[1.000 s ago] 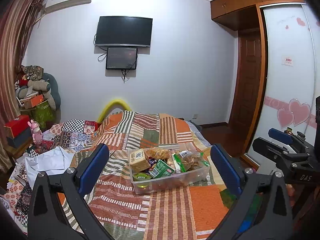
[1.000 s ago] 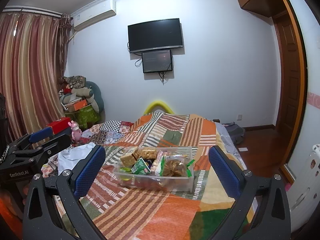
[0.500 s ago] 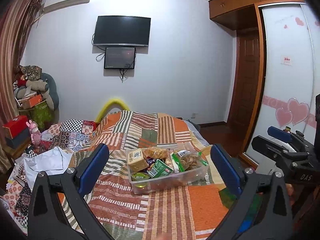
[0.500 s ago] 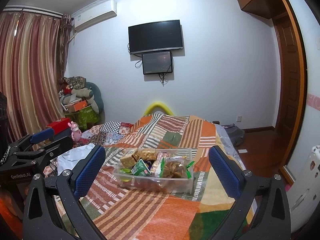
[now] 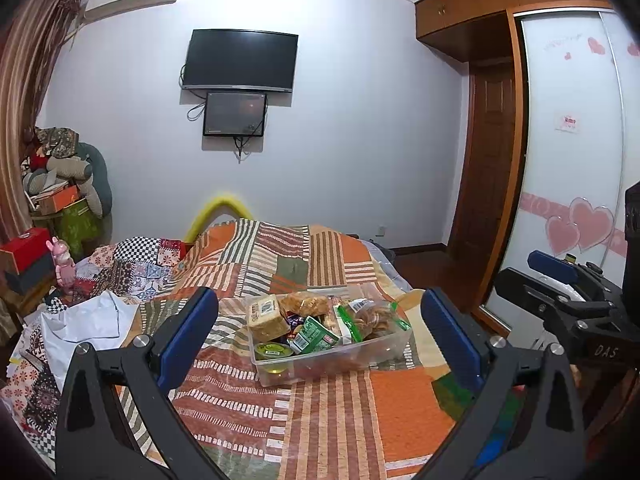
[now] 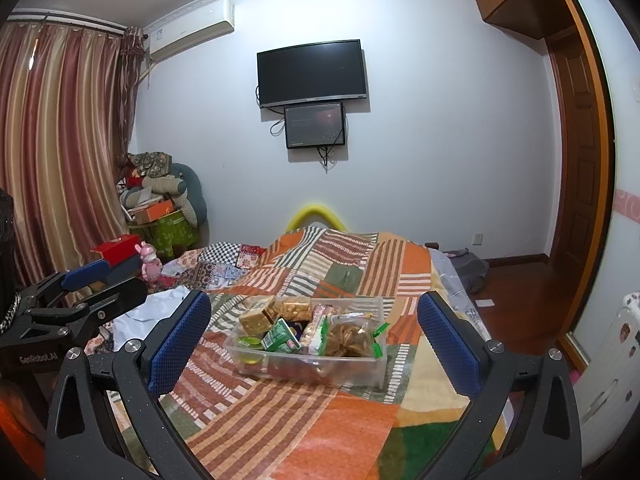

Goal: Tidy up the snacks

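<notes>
Left wrist view showed the snacks [image 5: 316,326] all gathered in a clear plastic bin [image 5: 384,350] that sat on the patchwork bedspread [image 5: 328,412] of the bed, with no loose packet visible on the cover around it. Inside lay a tan wrapped block [image 5: 266,316], a green carton [image 5: 314,334], a small green-lidded cup [image 5: 272,350] and a bag of brown biscuits [image 5: 370,318], heaped rather than lined up. The left gripper [image 5: 320,332] hung released, its blue pads spread wide and holding nothing, well short of the bin; the right gripper [image 6: 314,330] was likewise spread and bare, facing the same bin [image 6: 360,372]. This would fit either snacks waiting to be sorted out of the bin or snacks already collected into it; the pictures did not settle which.
</notes>
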Motion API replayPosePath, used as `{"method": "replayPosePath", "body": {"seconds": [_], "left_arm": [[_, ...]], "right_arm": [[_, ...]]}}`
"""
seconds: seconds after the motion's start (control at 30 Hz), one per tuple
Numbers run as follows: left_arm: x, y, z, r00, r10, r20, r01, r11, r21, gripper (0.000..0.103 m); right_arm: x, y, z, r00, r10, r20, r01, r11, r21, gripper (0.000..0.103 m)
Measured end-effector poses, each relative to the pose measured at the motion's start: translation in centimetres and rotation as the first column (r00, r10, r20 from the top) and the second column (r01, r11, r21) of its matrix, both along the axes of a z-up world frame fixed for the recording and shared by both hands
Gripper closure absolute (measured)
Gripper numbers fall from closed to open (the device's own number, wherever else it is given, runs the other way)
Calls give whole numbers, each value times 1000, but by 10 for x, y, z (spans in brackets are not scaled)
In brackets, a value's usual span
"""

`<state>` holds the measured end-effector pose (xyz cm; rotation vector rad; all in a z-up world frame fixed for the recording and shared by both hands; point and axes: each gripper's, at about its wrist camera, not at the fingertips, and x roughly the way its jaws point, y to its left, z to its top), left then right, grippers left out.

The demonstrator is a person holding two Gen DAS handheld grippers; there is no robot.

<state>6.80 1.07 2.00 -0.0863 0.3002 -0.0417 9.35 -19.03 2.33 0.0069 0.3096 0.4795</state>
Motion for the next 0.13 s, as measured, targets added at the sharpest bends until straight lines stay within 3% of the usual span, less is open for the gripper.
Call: {"method": "replayPosePath", "body": {"seconds": [0.13], "left_arm": [[1, 0, -1, 1000, -8, -8, 8, 1000, -4, 0]], "right_arm": [[1, 0, 0, 1000, 0, -3, 0, 1000, 0, 0]]}}
